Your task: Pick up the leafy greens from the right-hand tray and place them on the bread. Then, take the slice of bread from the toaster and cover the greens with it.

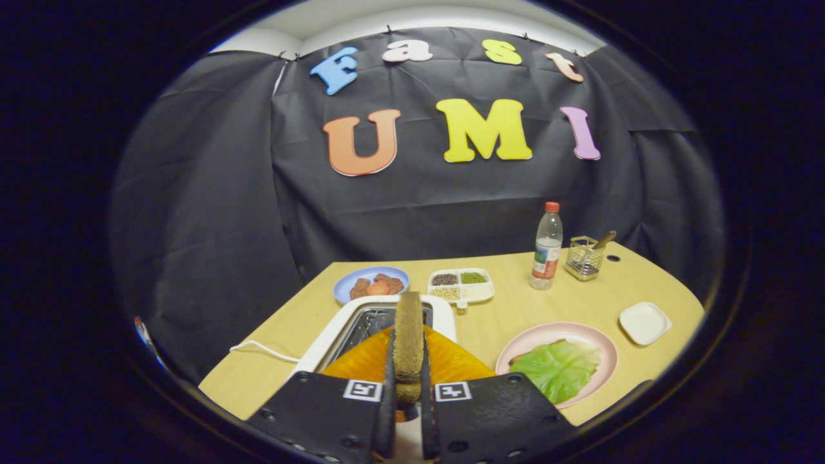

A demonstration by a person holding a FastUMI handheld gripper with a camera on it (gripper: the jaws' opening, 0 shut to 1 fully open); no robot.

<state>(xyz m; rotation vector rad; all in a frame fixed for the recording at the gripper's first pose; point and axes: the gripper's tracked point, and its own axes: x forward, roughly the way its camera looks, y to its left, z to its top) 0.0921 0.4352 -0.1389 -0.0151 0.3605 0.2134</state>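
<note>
Above the toaster (387, 322), a slice of bread (408, 338) stands on edge between the two fingers of the gripper (407, 412), which press on its faces from either side, narrowed to the slice's thickness. The slice looks lifted clear of the slot, though its lower end is hidden between the fingers. To the right sits a pink plate (596, 338) with the leafy greens (559, 368) spread over what appears to be the bottom bread, a brown edge just showing beside them.

Judged from here, the thin grip on an upright slice could let it pivot or slide out as it is carried across and tipped flat; a hasty landing could drag the loose leaf off the plate. The toaster's cord (261, 348) trails off to the left, away from that path.

Between toaster and plate the wooden surface (503, 316) lies open. A divided tray of seeds (461, 285) and a blue plate of food (372, 283) sit beyond the toaster, a water bottle (548, 248) and wire basket (584, 258) farther back, a small white dish (645, 322) near the surface's curved right edge.
</note>
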